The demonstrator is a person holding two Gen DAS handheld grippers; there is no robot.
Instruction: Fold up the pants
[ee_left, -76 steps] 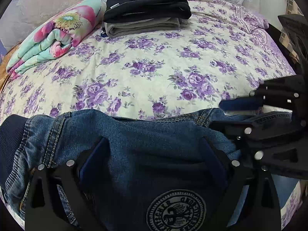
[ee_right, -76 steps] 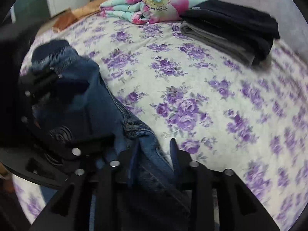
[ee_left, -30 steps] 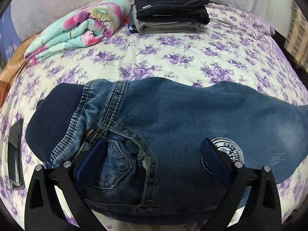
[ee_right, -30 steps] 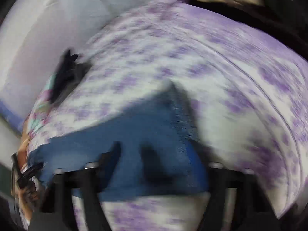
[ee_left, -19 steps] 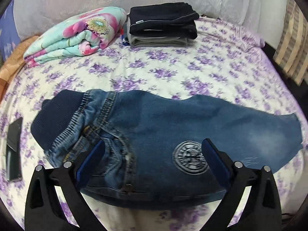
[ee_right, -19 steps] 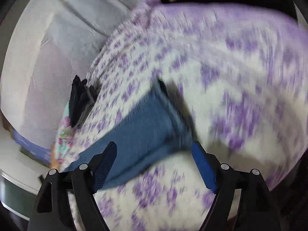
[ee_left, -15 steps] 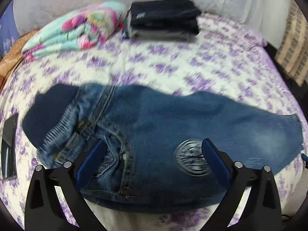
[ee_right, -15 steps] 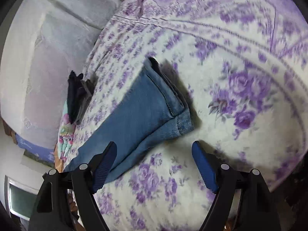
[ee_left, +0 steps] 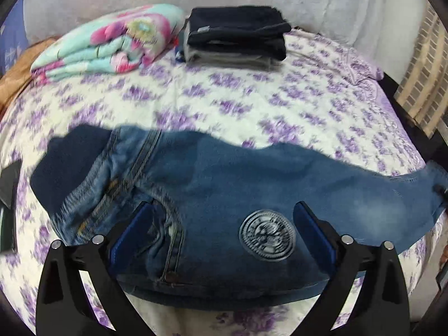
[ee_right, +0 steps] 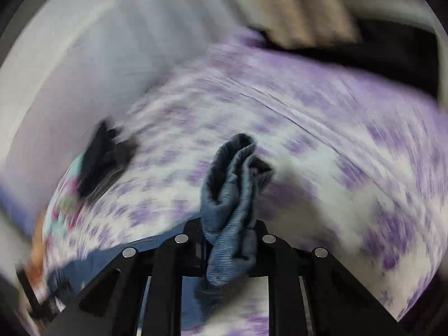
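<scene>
Blue denim pants (ee_left: 224,190) lie folded lengthwise across the near part of the bed, dark waistband at the left, leg hem at the far right, a round patch near the middle. My left gripper (ee_left: 224,224) is open and empty just above the pants, its blue pads (ee_left: 131,224) apart on either side of the pocket and patch. My right gripper (ee_right: 228,240) is shut on the bunched leg hem of the pants (ee_right: 232,184), which sticks up between its jaws. The right wrist view is motion-blurred.
The bed has a white sheet with purple flowers (ee_left: 252,106). A folded floral blanket (ee_left: 112,47) and a stack of folded dark and grey clothes (ee_left: 235,36) lie at the far side. A dark phone (ee_left: 9,179) lies at the left edge.
My right gripper was open near the leg hem; now it is shut on the hem and moving fast. My left gripper let go of the pants earlier and stays open above them.
</scene>
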